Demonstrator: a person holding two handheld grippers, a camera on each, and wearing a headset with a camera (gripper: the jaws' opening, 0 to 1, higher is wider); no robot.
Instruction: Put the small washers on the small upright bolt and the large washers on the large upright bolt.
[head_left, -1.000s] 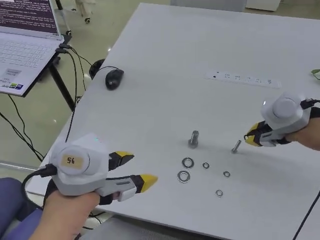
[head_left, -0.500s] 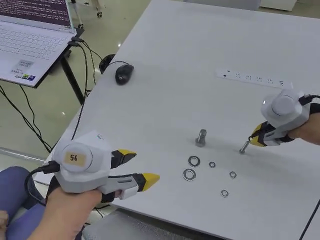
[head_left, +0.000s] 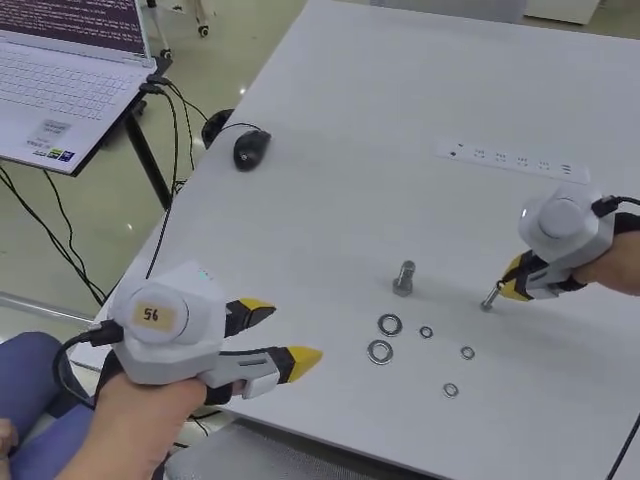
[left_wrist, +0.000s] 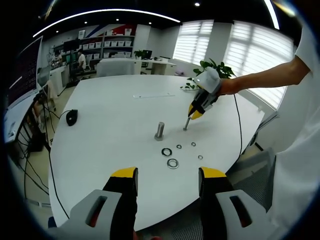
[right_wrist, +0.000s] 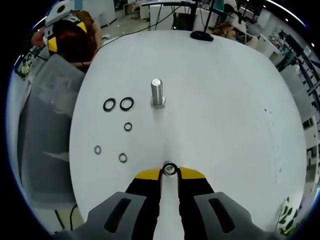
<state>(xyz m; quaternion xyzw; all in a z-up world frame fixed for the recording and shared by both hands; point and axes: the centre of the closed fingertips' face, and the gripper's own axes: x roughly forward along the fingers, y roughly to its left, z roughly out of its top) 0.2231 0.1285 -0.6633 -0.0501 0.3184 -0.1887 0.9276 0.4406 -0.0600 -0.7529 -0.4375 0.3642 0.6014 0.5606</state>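
Gripping the small bolt (right_wrist: 169, 170) between its nearly closed yellow tips, the right gripper (right_wrist: 170, 173) looks straight down on the bolt's round end. The head view instead gives the side of the small bolt (head_left: 489, 298), a short grey shank slanting from the right gripper (head_left: 505, 290) down to the white table (head_left: 350, 150). Just ahead of those jaws stands the large bolt (right_wrist: 157, 93), upright on its head. Beside it, left of the jaw line, lie two large washers (right_wrist: 109, 104) (right_wrist: 127, 103), and three small washers (right_wrist: 128, 126) (right_wrist: 122, 158) (right_wrist: 97, 149) lie flat and apart, nearer the tips. The left gripper (head_left: 283, 332) hovers at the near table edge, jaws spread wide with nothing between them. Its own view frames the washers, the large bolt (left_wrist: 160, 130) and the right gripper (left_wrist: 196, 111) beyond its tips. Farther off are a mouse (head_left: 251, 148) and a power strip (head_left: 515, 160).
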